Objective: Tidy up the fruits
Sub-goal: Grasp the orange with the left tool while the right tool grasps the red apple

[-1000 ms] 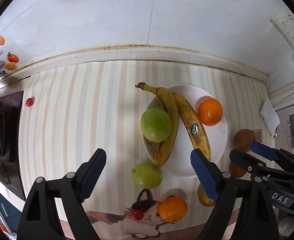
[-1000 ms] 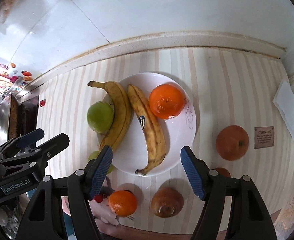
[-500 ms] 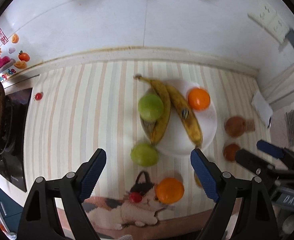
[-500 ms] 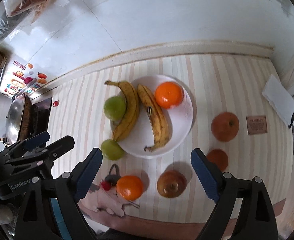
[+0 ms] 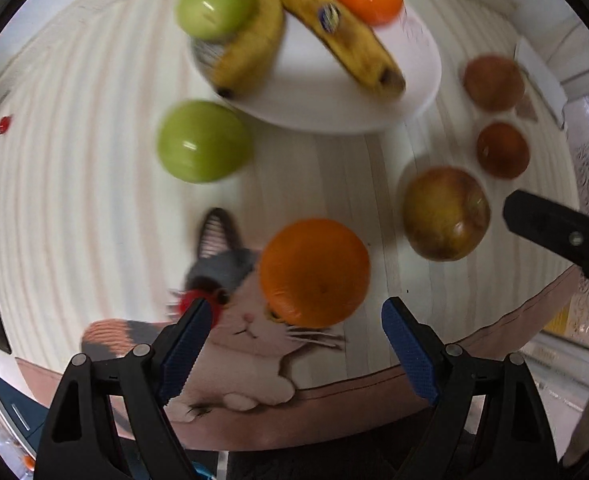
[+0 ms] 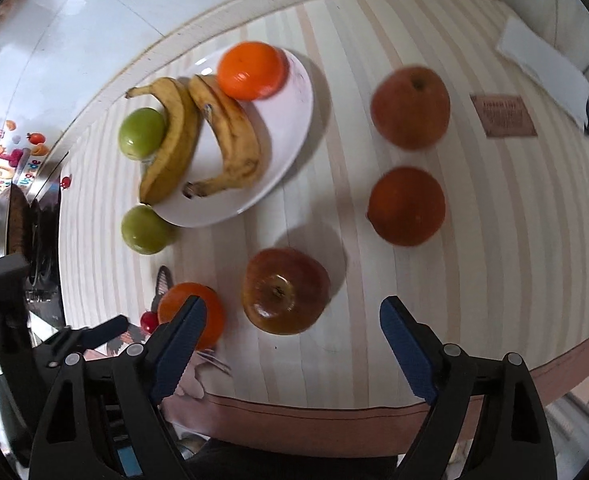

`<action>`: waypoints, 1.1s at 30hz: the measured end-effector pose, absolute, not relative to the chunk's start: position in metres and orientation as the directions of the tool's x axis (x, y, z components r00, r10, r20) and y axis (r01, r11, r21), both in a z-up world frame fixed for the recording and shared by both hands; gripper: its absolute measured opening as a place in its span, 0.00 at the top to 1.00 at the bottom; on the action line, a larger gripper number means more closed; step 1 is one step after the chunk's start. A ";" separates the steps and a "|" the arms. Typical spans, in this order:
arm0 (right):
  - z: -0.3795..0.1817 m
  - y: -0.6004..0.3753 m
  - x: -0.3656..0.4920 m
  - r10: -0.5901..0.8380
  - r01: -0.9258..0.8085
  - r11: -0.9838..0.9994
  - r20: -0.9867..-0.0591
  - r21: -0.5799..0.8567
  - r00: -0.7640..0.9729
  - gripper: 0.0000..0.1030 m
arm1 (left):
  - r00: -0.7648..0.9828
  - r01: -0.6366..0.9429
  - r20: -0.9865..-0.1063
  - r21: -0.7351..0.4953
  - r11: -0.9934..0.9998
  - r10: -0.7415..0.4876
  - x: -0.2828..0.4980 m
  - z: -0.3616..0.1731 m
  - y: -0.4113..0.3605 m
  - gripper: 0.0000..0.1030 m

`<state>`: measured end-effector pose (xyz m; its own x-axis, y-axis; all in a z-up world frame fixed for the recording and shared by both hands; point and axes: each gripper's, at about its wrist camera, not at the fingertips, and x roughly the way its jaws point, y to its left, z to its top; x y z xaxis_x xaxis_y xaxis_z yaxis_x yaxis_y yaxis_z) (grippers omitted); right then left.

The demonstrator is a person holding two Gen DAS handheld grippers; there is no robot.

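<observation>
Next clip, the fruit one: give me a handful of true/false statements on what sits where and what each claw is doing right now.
1. Two bananas lie on the plate. True.
2. The left claw is shut on an orange. False: it is open, and the near orange sits on the table ahead of it.
3. An orange sits on the plate. True.
4. Both green apples are on the plate. False: one rests on the table beside the plate.
5. The right claw holds the brown apple. False: it is open and empty, the apple ahead of it.
</observation>
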<state>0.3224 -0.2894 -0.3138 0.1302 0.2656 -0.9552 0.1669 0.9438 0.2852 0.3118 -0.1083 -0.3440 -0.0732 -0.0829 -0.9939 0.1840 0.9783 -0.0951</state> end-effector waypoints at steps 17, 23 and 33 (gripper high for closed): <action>-0.364 -0.272 0.345 0.296 0.202 0.932 -0.954 0.300 0.050 0.24 | -0.051 0.096 -0.995 -0.087 0.992 -0.082 0.307 -0.352 -0.067 0.39; -0.377 -0.263 0.346 0.281 0.193 0.940 -0.959 0.281 0.031 0.32 | -0.080 0.047 -0.989 -0.131 0.990 -0.127 0.323 -0.353 -0.055 0.37; -0.379 -0.255 0.353 0.266 0.176 0.949 -0.964 0.262 0.000 0.32 | -0.114 -0.006 -0.983 -0.145 0.989 -0.144 0.336 -0.372 -0.039 0.37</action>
<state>0.3527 -0.2549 -0.3791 0.0000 0.2658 -0.9640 0.1755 0.9491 0.2617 0.3360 -0.0386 -0.3719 -0.1144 -0.1444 -0.9829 -0.0064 0.9895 -0.1446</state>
